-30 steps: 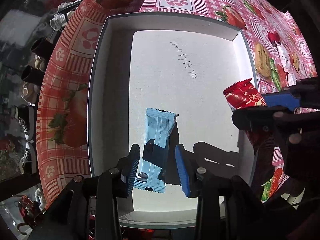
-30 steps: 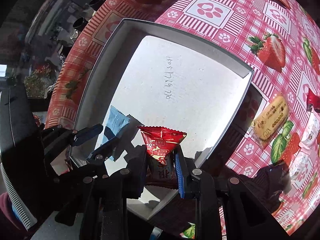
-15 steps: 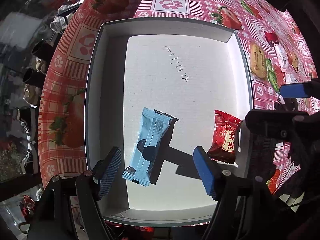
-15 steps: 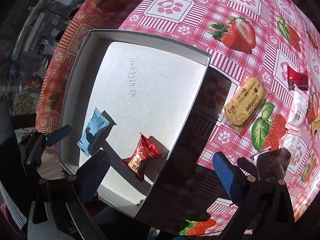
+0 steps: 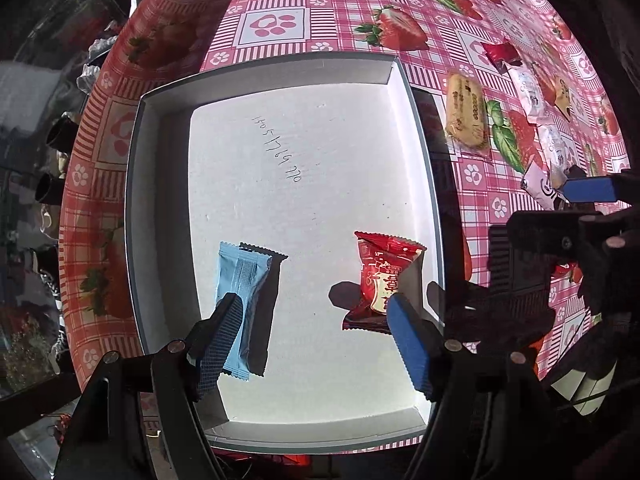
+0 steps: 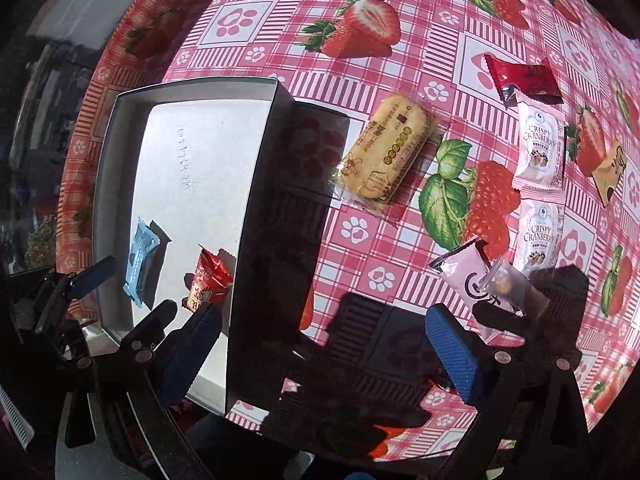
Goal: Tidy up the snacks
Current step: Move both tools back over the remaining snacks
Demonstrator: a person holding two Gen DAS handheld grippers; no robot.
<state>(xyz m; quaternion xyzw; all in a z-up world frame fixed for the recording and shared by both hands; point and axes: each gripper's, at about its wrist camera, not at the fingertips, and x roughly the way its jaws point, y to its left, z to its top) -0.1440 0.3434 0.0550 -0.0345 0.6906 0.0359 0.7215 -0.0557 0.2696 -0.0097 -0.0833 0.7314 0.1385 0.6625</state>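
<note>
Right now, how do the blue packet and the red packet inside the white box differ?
The blue packet is long, narrow and flat; the red packet is shorter, wider and puffier. The blue packet lies nearer the white box's left wall, the red one nearer its right wall. Both lie loose on the floor, untouched.

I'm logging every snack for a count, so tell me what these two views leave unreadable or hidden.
- Left wrist view: lower end of the light blue wrapped bar, covered by the left tool's finger.
- Right wrist view: clear-wrapped small snack, label too small, partly in shadow.
- Right wrist view: tan packet at the right edge, print unreadable.
</note>
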